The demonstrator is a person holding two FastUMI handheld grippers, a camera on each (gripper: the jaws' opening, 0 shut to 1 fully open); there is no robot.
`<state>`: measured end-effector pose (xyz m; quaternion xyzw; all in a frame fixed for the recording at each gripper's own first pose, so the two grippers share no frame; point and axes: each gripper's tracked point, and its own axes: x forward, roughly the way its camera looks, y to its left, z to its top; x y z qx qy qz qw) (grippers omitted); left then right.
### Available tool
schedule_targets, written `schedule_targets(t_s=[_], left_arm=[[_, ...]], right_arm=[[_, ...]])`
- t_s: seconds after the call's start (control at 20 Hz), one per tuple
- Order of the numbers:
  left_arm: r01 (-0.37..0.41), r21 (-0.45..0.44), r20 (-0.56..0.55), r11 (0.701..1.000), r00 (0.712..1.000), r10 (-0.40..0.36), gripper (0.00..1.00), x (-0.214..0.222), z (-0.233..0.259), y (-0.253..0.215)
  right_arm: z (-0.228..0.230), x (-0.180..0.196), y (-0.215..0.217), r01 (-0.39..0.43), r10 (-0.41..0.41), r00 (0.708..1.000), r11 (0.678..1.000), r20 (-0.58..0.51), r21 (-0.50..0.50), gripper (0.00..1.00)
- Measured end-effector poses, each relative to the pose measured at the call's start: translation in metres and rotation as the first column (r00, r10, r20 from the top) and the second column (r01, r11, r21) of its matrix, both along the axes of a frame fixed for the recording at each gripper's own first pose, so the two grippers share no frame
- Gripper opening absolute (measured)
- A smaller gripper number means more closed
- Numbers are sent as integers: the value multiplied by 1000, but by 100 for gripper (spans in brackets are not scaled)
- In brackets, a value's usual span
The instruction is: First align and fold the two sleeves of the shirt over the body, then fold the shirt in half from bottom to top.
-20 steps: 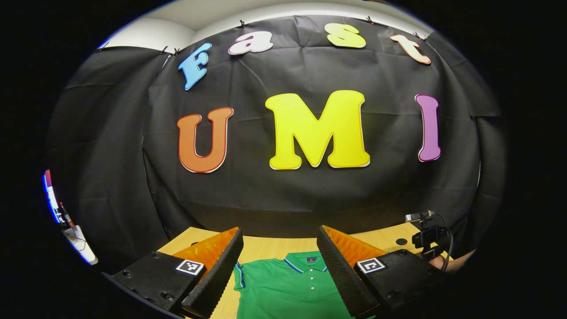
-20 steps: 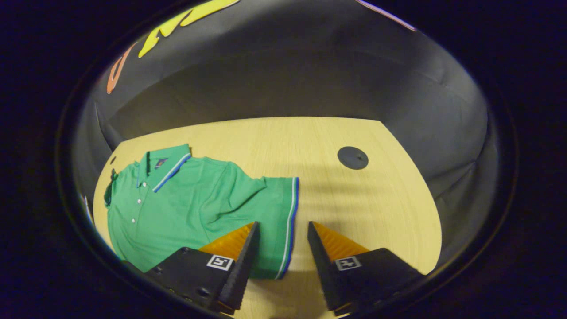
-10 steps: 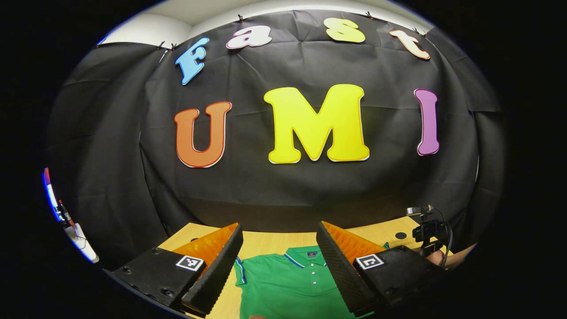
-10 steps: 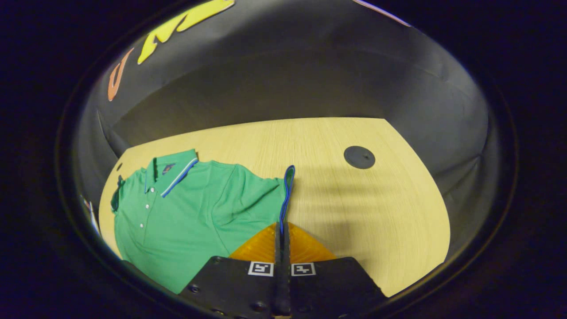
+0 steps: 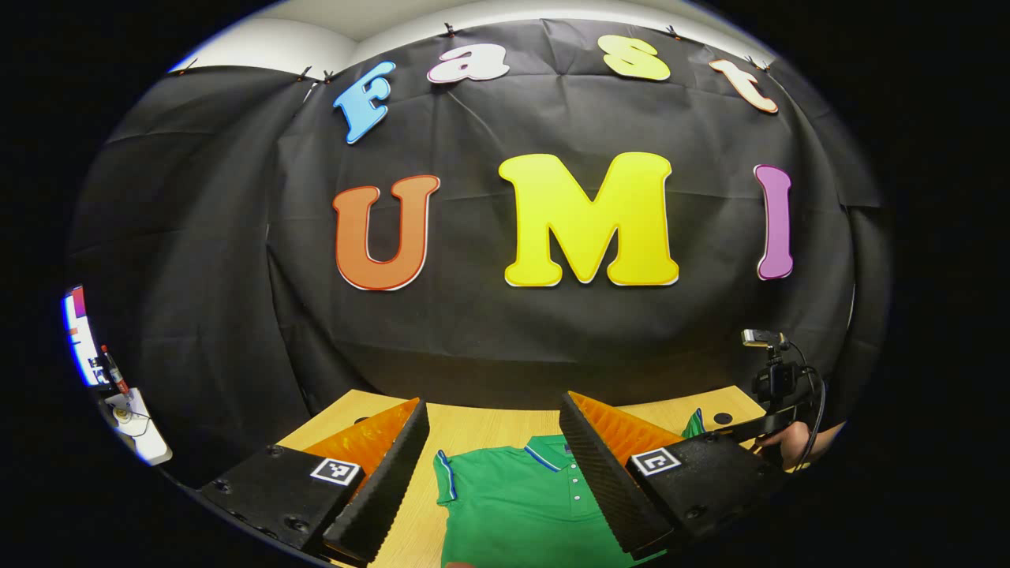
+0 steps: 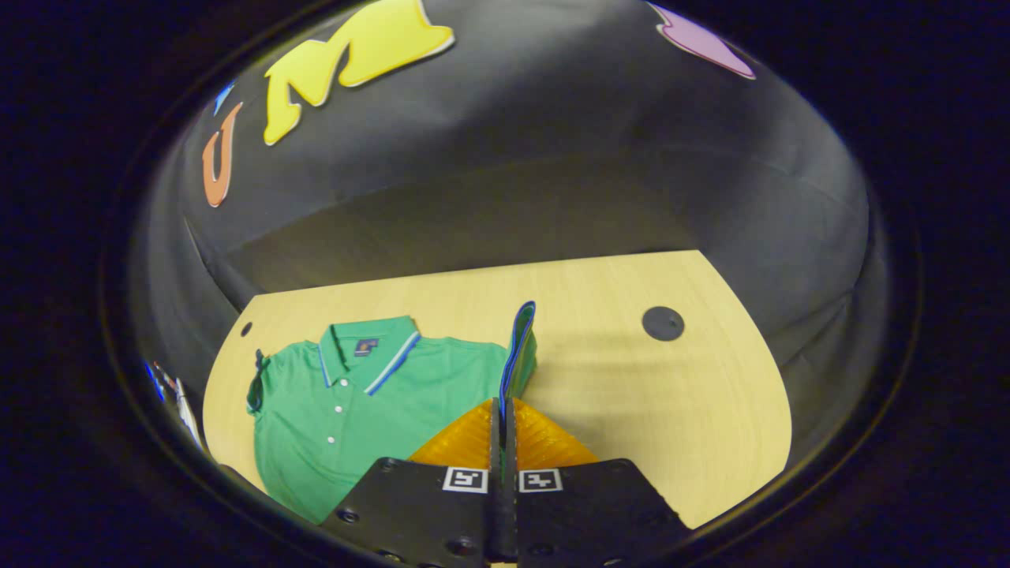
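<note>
While the left gripper (image 5: 493,473) gapes above the collar, the right gripper (image 6: 502,410) pinches the limp green knit polo shirt's (image 6: 355,418) striped sleeve cuff (image 6: 521,347), probably its surest handhold.

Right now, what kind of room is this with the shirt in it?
Probably a recording booth, not a home: black cloth wall, a bare wooden table with one green shirt, and a small camera on a stand at the table's edge.

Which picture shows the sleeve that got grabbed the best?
The right gripper view: the right gripper is shut on the green polo shirt's sleeve, lifted upright. The left gripper view shows a small green tip of it.
</note>
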<state>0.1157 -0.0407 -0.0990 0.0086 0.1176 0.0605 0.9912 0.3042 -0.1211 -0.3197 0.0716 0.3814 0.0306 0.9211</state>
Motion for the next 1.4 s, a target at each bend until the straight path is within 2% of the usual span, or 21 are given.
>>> schedule_targets(t_s=[0.15, 0.3, 0.45, 0.6, 0.65, 0.75, 0.85, 0.9, 0.95, 1.0, 1.1, 1.25, 1.4], left_arm=[[-41, -9, -1, 999, 999, 41, 100, -13, -1, 22], [-93, 2, -2, 996, 996, 93, 100, -28, 2, 50], [-141, 29, -6, 990, 990, 142, 100, -44, 5, 78], [-179, 43, -14, 983, 984, 179, 100, -56, 4, 101], [-187, 46, -17, 981, 982, 188, 100, -59, 4, 106], [-190, 43, -26, 981, 981, 191, 100, -62, 1, 112], [-185, 33, -34, 982, 982, 186, 100, -63, -2, 117], [-180, 30, -32, 983, 983, 181, 100, -61, -2, 117], [-172, 26, -28, 985, 985, 172, 100, -58, -3, 118], [-160, 23, -25, 987, 987, 160, 100, -55, -4, 119], [-116, 1, -23, 993, 993, 116, 100, -45, -12, 114], [-40, -57, -49, 998, 998, 37, 100, -19, -33, 105], [28, -84, -122, 996, 992, -38, 100, 11, -71, 101]], right_arm=[[8, 4, 49, -63, 63, 998, 998, 0, -15, 0], [-4, 7, 96, -114, 114, 993, 993, -26, -26, 0], [-26, 11, 130, -136, 133, 989, 990, -65, -43, 0], [-37, 7, 160, -131, 130, 986, 991, -101, 7, 1], [-36, 4, 169, -138, 141, 984, 990, -106, 31, 8], [-32, -1, 185, -159, 164, 983, 985, -85, 62, 51], [-22, -5, 183, -153, 155, 987, 987, -50, 45, 93], [-14, -10, 181, -139, 140, 990, 990, -29, 35, 95], [-7, -12, 177, -121, 122, 993, 992, -7, 23, 93], [4, -18, 172, -103, 103, 995, 995, 17, 13, 96], [27, -31, 163, -83, 82, 995, 997, 59, 3, 96], [62, -65, 150, -73, 73, 992, 997, 107, -1, 96], [95, -106, 125, -65, 75, 985, 995, 155, -71, 96]])
